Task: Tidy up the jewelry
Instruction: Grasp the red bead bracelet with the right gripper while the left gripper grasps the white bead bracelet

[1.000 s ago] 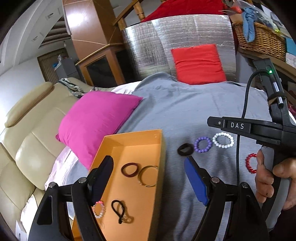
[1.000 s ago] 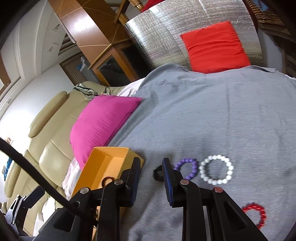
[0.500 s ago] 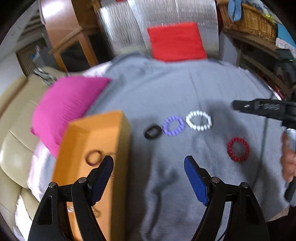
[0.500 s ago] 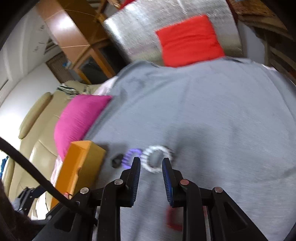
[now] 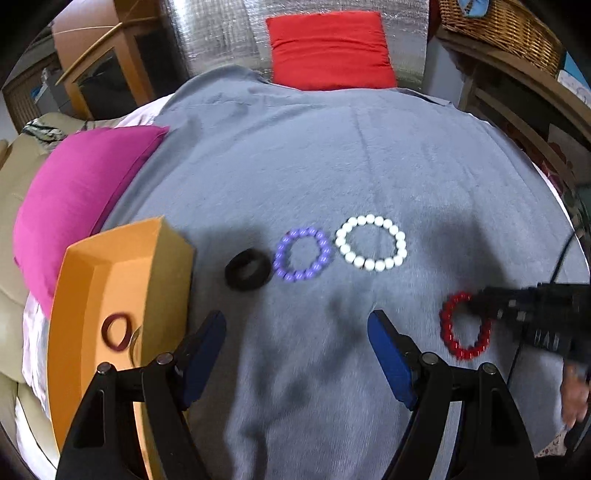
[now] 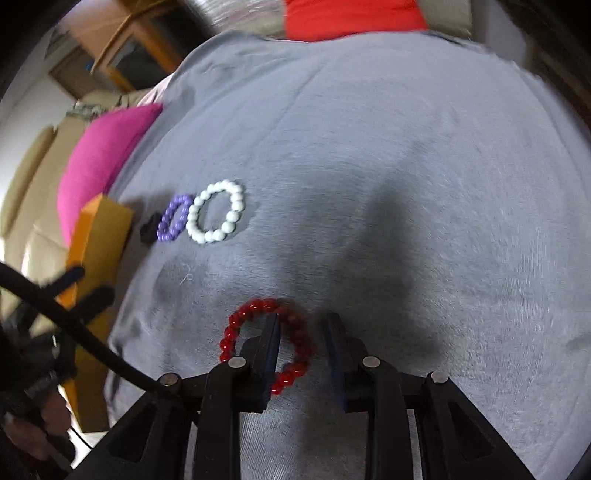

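Four rings flat on grey cloth; red bracelet nearest

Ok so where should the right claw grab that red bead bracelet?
Come straight down onto the red bead bracelet lying flat on the grey blanket. Straddle one side of the loop, one finger inside and one outside. The right claw already has that side between its fingers.

The grey cloth looks soft and fuzzy. The red beads are shiny like glass. The white beads are smooth and the purple beads shine a little. The orange box looks like dull cardboard. The basket is woven and rough.
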Demonstrator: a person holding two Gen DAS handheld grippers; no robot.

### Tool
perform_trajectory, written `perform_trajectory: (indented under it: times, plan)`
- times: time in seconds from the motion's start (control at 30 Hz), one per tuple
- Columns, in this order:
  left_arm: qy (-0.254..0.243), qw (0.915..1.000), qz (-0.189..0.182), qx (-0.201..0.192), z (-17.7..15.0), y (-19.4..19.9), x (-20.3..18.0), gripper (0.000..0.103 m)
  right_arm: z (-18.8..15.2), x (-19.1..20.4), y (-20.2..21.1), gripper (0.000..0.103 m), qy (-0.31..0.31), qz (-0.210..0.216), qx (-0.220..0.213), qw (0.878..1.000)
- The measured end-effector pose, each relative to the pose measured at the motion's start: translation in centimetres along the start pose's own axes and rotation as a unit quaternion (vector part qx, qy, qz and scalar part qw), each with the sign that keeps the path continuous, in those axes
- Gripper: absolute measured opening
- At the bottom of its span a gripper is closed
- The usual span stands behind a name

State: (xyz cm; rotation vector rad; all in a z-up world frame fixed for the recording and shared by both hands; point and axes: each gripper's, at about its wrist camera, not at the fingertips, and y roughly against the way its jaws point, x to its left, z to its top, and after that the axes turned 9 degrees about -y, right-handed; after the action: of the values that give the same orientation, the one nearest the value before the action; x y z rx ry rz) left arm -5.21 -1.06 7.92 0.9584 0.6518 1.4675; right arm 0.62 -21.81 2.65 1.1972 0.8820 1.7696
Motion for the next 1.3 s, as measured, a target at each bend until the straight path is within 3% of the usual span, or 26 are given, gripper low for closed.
perform_trajectory:
  times: [0.1, 0.17, 0.2, 0.5, 0.63, 0.77, 0.87, 0.93, 0.97, 1.17, 1.3]
  plan:
    - [-0.015, 0.9998, -0.013, -0.001, 1.4, -0.9, -0.8, 0.079, -0.4, 0.9, -0.1, 0.025, 0.026, -0.020, -0.013, 0.999]
    - [-0.028, 0.9994, -0.018, -0.007, 2.2, -1.3, -1.3, 0.079, -0.6, 1.2, -0.3, 0.011, 0.047, -0.041, -0.021, 0.998]
    - [-0.033, 0.9992, -0.019, -0.007, 2.4, -1.5, -1.5, 0.079, -0.5, 1.2, -0.2, 0.011, 0.046, -0.044, -0.024, 0.998]
    - [-0.099, 0.9939, -0.044, -0.019, 3.9, -3.1, -5.0, 0.079, 1.5, -3.8, 1.7, 0.011, -0.072, -0.051, -0.066, 0.994]
    - [-0.126, 0.9901, -0.056, -0.023, 4.6, -4.0, -6.8, 0.078, 1.8, -5.4, 1.8, 0.011, -0.106, -0.047, -0.060, 0.991]
    - [-0.134, 0.9871, -0.087, -0.011, 5.3, -5.4, -7.6, 0.049, 2.1, -6.0, 1.9, 0.011, -0.121, -0.039, -0.057, 0.990]
    - [-0.129, 0.9870, -0.095, 0.015, 5.4, -7.1, -7.5, 0.038, 2.6, -6.6, 1.8, 0.011, -0.124, -0.039, -0.056, 0.990]
    - [-0.120, 0.9867, -0.110, 0.006, 5.5, -7.2, -7.1, 0.030, 2.7, -6.6, 1.8, 0.011, -0.126, -0.039, -0.056, 0.990]
    - [-0.117, 0.9866, -0.114, 0.005, 5.5, -7.1, -7.0, 0.019, 2.8, -6.1, 1.4, 0.011, -0.127, -0.039, -0.056, 0.990]
    - [-0.106, 0.9872, -0.119, -0.004, 4.9, -6.5, -6.3, 0.009, 2.7, -5.5, 1.8, 0.011, -0.135, -0.014, -0.075, 0.988]
    - [-0.096, 0.9866, -0.131, -0.016, 4.1, -5.5, -6.3, 0.009, 3.0, -5.7, 2.9, 0.011, -0.133, 0.009, -0.083, 0.988]
